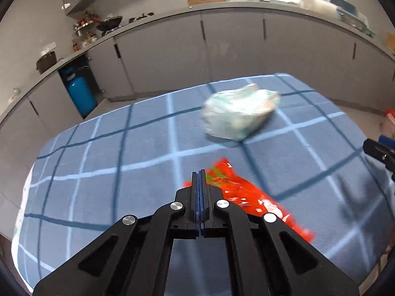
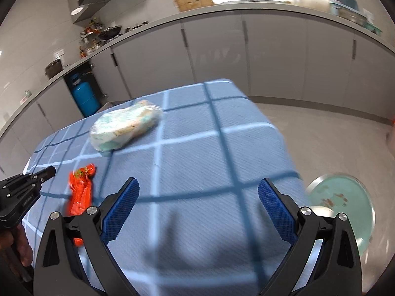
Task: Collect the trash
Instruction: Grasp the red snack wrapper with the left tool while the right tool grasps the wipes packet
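Left gripper point(image 1: 199, 172) pinched together above the red wrapper point(image 1: 246, 197), right gripper point(image 2: 198, 192) spread wide; I'd open left, drop lower, then pinch

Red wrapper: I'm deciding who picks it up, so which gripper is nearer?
Left. The left gripper, shut, sits right beside the red wrapper. The right gripper, open, is off to its right over bare tablecloth.

A crumpled red-orange plastic wrapper point(image 2: 81, 192) with green print at its far end lies flat and lengthwise on the blue checked cloth. Well apart from it, farther along the cloth, rests a bulging translucent bag point(image 1: 240, 112) stuffed with pale, greenish-white waste.
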A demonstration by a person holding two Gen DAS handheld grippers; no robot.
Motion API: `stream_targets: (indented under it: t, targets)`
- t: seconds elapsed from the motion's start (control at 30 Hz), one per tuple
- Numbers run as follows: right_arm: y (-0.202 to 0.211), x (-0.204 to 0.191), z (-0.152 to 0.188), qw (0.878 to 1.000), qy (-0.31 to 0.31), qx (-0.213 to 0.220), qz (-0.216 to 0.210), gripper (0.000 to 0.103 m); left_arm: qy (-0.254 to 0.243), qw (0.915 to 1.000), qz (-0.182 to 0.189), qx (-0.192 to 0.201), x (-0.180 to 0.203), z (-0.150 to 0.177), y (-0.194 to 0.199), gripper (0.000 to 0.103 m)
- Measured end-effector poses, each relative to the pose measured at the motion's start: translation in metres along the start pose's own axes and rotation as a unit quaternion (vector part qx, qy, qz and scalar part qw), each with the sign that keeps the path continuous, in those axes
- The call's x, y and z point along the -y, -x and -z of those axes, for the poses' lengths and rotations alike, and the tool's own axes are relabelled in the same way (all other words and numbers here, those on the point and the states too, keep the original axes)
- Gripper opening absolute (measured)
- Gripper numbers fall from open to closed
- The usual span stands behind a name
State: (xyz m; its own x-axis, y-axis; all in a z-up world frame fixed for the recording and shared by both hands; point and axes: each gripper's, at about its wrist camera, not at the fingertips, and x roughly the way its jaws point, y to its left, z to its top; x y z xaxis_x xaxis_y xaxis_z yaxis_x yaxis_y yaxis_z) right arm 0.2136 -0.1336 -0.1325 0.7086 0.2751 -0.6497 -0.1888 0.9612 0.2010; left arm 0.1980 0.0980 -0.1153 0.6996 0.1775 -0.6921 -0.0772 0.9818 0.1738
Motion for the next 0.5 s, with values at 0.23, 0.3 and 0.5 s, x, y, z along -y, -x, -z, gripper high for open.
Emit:
stream_targets:
  t: [0.23, 0.3, 0.5]
  targets:
    - [-0.017, -0.034, -0.019, 1.000, 0.023, -0.002, -0.009, 0.096, 0.066, 0.9974, 0.024, -0.019, -0.026, 0.003, -0.012, 0.075]
    - [-0.020, -0.033, -0.016, 1.000, 0.025, -0.008, -0.001, 0.096, 0.062, 0.9974, 0.032, -0.019, -0.017, 0.006, -0.009, 0.081]
    - [-0.013, -0.006, 0.004, 0.999, 0.006, -0.017, 0.029, 0.096, 0.057, 0.9962, 0.045, -0.050, 0.020, 0.009, -0.021, 0.080]
